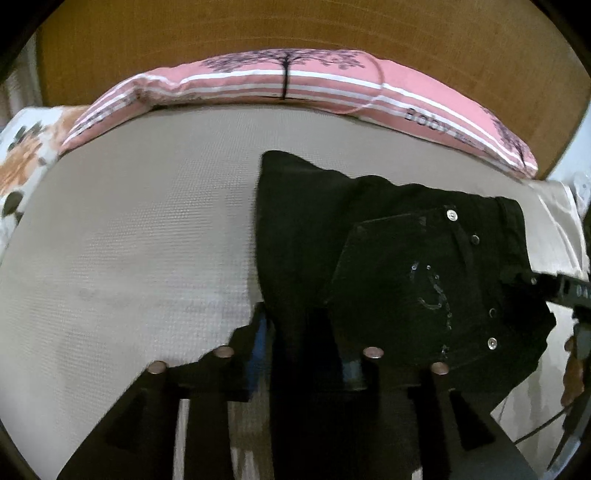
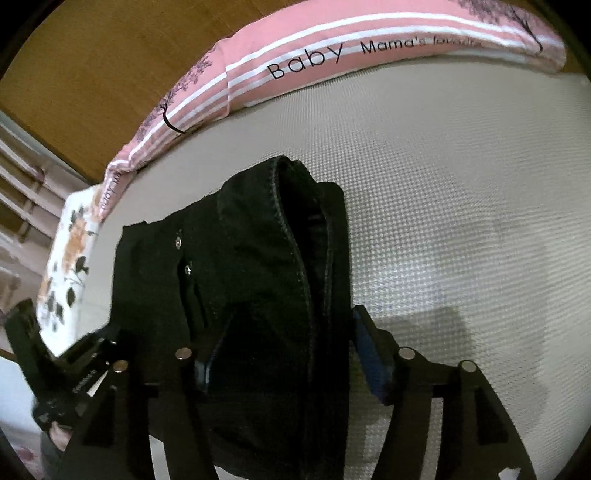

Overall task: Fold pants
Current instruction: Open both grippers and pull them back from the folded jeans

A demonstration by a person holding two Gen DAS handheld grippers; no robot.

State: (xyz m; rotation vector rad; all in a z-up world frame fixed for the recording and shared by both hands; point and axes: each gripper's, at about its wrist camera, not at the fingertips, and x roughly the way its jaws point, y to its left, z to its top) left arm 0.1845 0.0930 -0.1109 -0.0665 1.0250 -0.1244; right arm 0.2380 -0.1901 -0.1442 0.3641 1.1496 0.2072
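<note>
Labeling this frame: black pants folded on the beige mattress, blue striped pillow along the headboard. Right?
One error: the pillow is pink with white stripes, not blue, as the right wrist view shows. The black pants do lie folded on the beige mattress, and the pillow runs along the headboard.

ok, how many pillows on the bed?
2. The pink striped pillow lies along the wooden headboard; the floral pillow sits past its left end in the left wrist view. More could be out of frame.
</note>
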